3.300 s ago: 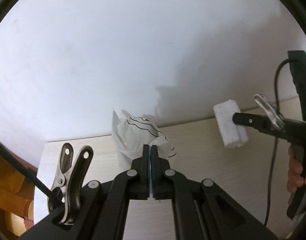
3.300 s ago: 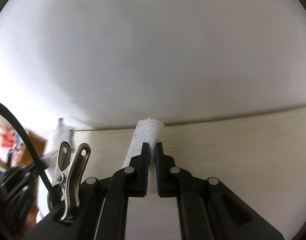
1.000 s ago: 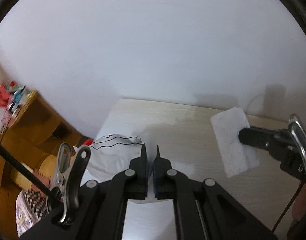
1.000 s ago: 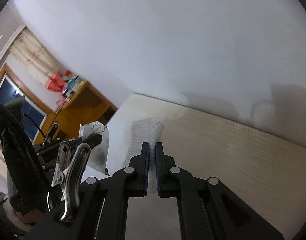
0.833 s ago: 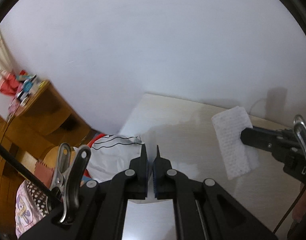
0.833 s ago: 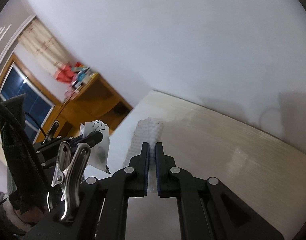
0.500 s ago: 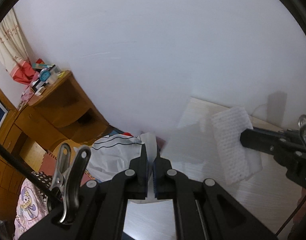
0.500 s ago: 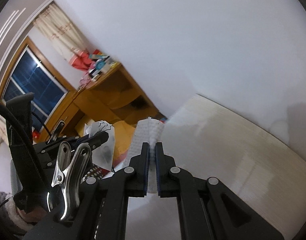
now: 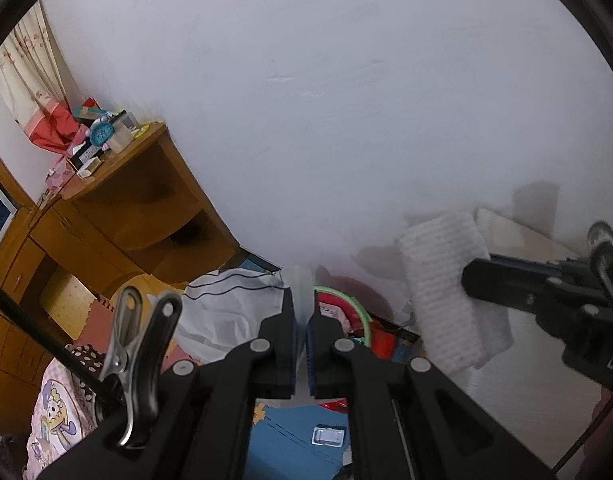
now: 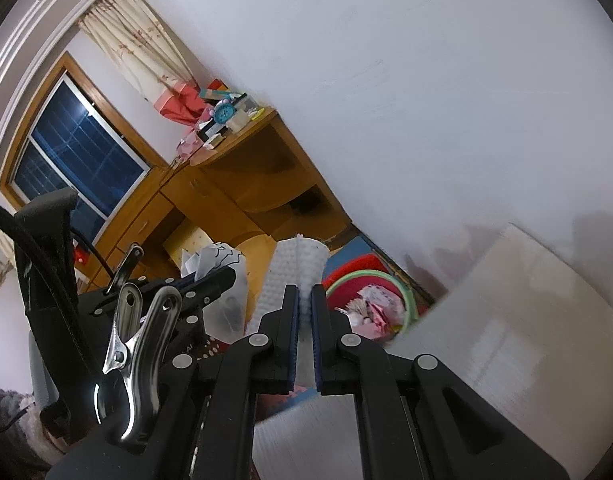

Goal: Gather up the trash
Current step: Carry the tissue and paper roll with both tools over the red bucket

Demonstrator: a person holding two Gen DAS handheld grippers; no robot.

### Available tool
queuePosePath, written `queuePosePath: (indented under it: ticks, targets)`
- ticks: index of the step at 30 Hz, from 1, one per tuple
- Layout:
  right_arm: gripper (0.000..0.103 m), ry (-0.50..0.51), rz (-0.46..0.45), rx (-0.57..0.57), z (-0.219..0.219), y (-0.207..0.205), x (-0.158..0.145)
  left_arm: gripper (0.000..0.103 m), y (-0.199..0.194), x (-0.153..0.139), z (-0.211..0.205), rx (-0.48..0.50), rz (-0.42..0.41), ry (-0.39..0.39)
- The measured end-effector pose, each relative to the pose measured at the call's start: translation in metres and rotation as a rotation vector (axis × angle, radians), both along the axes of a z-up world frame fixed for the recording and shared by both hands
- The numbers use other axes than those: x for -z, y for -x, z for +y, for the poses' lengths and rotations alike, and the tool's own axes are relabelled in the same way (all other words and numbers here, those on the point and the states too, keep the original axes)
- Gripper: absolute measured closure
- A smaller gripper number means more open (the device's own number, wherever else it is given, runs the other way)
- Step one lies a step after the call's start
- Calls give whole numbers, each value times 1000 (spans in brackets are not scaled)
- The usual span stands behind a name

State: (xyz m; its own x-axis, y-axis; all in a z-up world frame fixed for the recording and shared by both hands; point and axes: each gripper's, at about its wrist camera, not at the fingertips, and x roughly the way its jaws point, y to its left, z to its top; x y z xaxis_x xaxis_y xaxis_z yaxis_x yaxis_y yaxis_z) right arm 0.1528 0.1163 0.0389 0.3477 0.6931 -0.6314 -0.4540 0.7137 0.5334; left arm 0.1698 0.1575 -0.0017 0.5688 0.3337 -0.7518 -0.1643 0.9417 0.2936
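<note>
Two pinched scraps, the crumpled paper (image 9: 226, 312) in the left gripper (image 9: 300, 320) and the paper towel (image 10: 294, 276) in the right gripper (image 10: 304, 320), could miss the green-rimmed bin (image 10: 402, 300) at centre frame if dropped early.

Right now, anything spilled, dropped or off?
Nothing stands out. The left claw is shut on the crumpled plastic wrapper, the right claw on the paper towel. The red bin with a green rim stands upright on the floor, trash inside.

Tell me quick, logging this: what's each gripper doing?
Left gripper: shut on a crumpled paper.
Right gripper: shut on a paper towel.
</note>
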Motion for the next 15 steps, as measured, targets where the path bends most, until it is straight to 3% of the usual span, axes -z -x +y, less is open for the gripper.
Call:
queuePosePath:
  ticks: [9,15]
  targets:
    - [96,39,32,-13,67,-39,25,100,-33,27,65,-17,18,43]
    - [96,80,66,0,83,-61,42,100,-50,51,101,-39,46,85]
